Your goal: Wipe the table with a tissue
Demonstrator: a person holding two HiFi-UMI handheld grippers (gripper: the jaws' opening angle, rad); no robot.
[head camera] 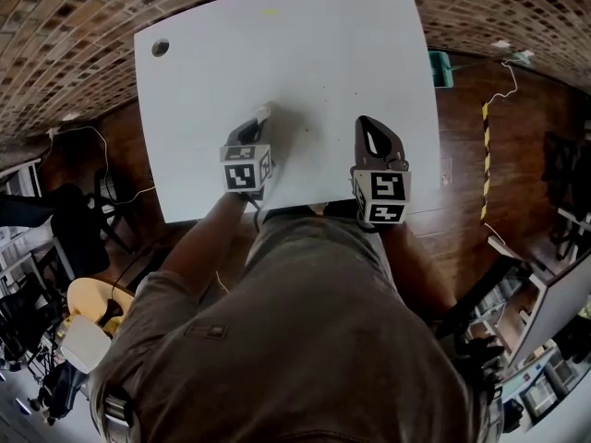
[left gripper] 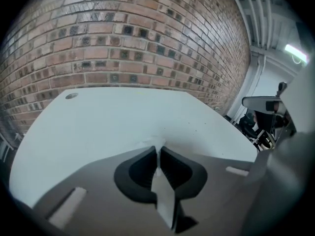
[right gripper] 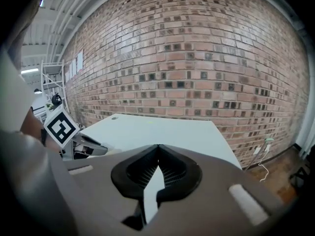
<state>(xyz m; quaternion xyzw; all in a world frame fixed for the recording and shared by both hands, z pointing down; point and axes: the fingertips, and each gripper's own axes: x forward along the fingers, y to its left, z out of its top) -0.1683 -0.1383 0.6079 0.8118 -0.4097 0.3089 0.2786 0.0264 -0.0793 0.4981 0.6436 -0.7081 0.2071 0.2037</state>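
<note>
The left gripper (head camera: 255,123) is clenched on a white tissue (head camera: 264,111); in the left gripper view its jaws are pressed together with only a thin crumpled edge of the tissue (left gripper: 151,142) coming out at the tips. In the head view the tissue is a short narrow piece; its long axis follows the line of the gripper, and its free end points away from the person, toward the far edge of the white table (head camera: 323,53) and a little to the right. The tissue is over the near middle part of the table, left of centre; whether it presses on the surface I cannot tell. The right gripper (head camera: 365,123) is closed on nothing; in the right gripper view its jaws meet at the tips with no thing between them. It is over the near part of the table, apart from the left gripper, which the right gripper view also shows at its left side (right gripper: 74,144). A round hole (head camera: 160,47) is in the far left corner of the table; a brick wall (right gripper: 197,48) stands behind the far edge.
</note>
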